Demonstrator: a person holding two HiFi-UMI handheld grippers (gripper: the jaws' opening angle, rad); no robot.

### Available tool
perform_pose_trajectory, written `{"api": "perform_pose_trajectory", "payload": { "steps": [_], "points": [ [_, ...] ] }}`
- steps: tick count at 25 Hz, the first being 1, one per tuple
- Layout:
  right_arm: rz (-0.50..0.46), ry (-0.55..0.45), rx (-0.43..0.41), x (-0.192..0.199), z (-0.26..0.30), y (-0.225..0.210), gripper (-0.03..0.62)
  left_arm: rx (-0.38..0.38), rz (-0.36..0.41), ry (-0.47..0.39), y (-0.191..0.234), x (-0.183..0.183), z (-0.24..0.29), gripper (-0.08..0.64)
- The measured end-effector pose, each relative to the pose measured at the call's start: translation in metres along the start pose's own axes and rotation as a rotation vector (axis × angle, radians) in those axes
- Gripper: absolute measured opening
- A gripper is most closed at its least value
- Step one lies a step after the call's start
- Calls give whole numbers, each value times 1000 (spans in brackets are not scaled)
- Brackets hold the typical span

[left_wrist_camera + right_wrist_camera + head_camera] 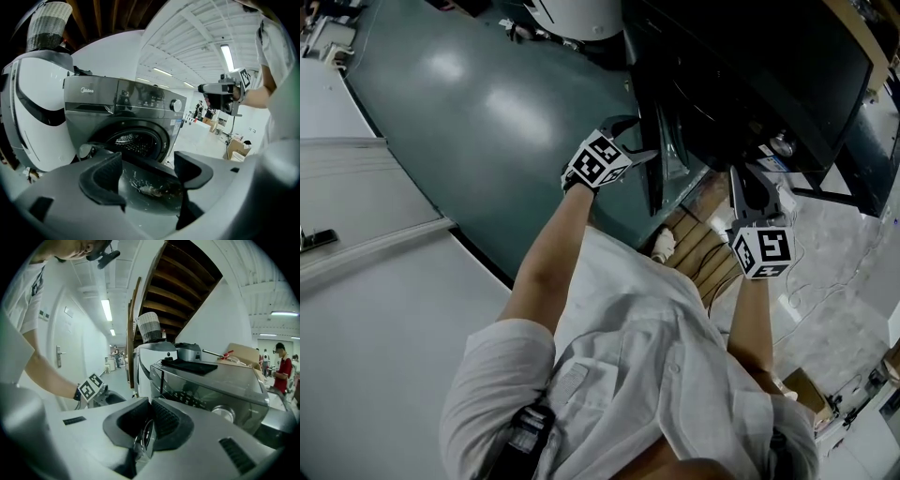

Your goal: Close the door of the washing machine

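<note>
your left tongs (149, 164) are spread wide, with the open door (140, 194) of the washing machine (108, 101) showing between them. right tongs (149, 420) are pinched down on its shiny rim.

Left arm (546, 262): bare, extended from the shoulder toward 1 o'clock in the head view.
Left gripper (636, 148): marker cube (596, 161) at the wrist, jaws pointing to 3 o'clock and standing wide apart.
Right arm (752, 319): bare forearm, at 3 o'clock in the head view, raised toward 12 o'clock.
Right gripper (748, 187): marker cube (763, 250) at the wrist, jaws pointing to 12 o'clock and drawn close together on a thin shiny strip (145, 439) of unclear kind.
Grippers well apart from each other.
</note>
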State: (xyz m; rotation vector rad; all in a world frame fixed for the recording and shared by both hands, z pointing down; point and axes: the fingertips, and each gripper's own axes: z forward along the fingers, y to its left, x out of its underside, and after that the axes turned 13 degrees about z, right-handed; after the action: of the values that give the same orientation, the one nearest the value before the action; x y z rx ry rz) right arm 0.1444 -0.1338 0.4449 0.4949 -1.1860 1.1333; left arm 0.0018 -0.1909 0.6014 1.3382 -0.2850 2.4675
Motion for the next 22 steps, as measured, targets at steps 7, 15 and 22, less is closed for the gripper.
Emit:
{"api": "perform_pose_trajectory", "payload": {
  "steps": [7, 15, 22],
  "points": [
    [38, -9, 59, 9, -18, -21, 32, 47, 38, -7, -6, -16, 27, 337],
    [67, -18, 111, 16, -31, -43, 31, 77, 98, 5, -8, -31, 54, 337],
    [76, -14, 153, 21, -38, -60, 32, -28, 108, -3, -4, -45, 83, 337]
  ]
}}
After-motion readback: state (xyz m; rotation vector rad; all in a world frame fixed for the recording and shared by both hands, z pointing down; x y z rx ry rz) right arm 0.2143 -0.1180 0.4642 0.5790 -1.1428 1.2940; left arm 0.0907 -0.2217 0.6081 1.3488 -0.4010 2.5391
